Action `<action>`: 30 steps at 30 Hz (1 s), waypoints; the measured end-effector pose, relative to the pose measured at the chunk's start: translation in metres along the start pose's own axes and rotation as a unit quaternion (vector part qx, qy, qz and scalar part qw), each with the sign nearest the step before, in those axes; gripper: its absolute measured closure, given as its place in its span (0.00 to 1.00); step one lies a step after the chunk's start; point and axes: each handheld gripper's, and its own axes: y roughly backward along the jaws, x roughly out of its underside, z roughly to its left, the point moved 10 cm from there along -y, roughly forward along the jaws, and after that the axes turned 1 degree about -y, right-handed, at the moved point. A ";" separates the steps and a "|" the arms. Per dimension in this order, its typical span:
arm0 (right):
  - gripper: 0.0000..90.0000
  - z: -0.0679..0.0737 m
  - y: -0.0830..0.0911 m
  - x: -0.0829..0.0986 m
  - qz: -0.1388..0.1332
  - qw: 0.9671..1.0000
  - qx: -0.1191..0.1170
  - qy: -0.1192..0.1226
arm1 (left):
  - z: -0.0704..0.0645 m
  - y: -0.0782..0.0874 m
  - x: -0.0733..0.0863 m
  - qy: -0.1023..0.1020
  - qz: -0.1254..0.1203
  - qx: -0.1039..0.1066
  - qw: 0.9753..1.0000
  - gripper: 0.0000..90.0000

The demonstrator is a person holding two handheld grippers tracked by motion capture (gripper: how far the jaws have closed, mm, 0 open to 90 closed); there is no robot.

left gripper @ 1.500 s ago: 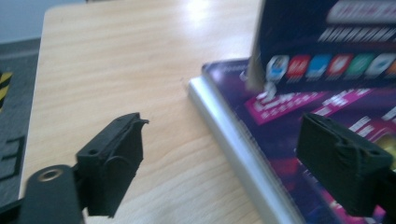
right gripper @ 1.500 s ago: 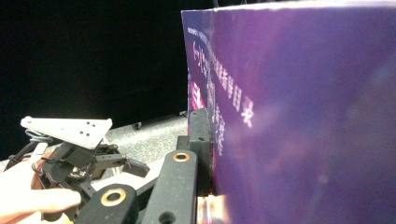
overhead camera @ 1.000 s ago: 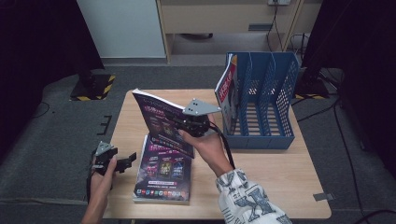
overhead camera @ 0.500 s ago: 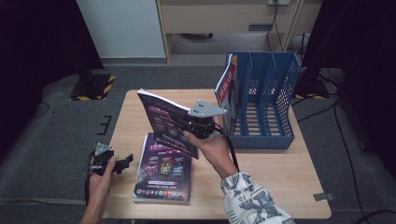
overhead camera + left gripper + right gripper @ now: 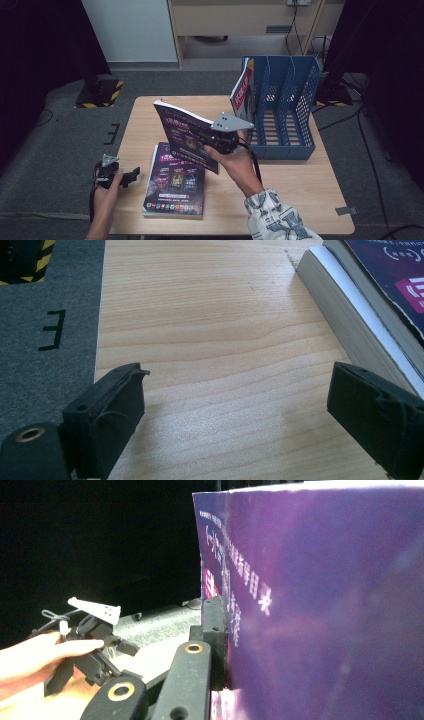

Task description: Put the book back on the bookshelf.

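A purple-covered book (image 5: 185, 135) hangs tilted almost upright above the middle of the table, with my right gripper (image 5: 220, 142) shut on its lower right edge. In the right gripper view the same book (image 5: 325, 605) covers the right side, and one black jaw presses its cover while the other is hidden behind it. A second purple book (image 5: 175, 185) lies flat on the table below. My left gripper (image 5: 131, 176) sits at the table's left edge, open. Its jaws (image 5: 240, 390) stand wide apart over bare wood, with the flat book's page edge (image 5: 350, 305) to their right.
A blue file rack (image 5: 290, 100) stands at the table's back right, with a red and white magazine (image 5: 242, 92) leaning in its leftmost slot. Bare wood table (image 5: 300, 185) lies in front of the rack. Grey carpet floor (image 5: 45, 300) borders the table's left edge.
My right gripper has lifted the held book higher, tilted it more upright and carried it a little toward the rack. The left gripper has barely moved.
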 end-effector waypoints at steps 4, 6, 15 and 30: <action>0.92 -0.004 0.009 0.004 0.004 1.000 0.006 0.001 | -0.002 0.000 0.000 -0.010 0.000 0.000 1.000 0.08; 0.92 -0.007 0.013 0.006 0.003 1.000 0.009 -0.001 | -0.002 -0.002 0.001 -0.012 0.004 0.000 1.000 0.08; 0.92 -0.017 0.029 0.009 0.003 1.000 0.020 -0.005 | -0.005 -0.004 0.004 -0.025 0.014 0.003 1.000 0.08; 0.92 -0.026 0.055 0.018 0.009 1.000 0.029 -0.003 | -0.008 -0.007 0.007 -0.042 0.024 0.003 0.999 0.08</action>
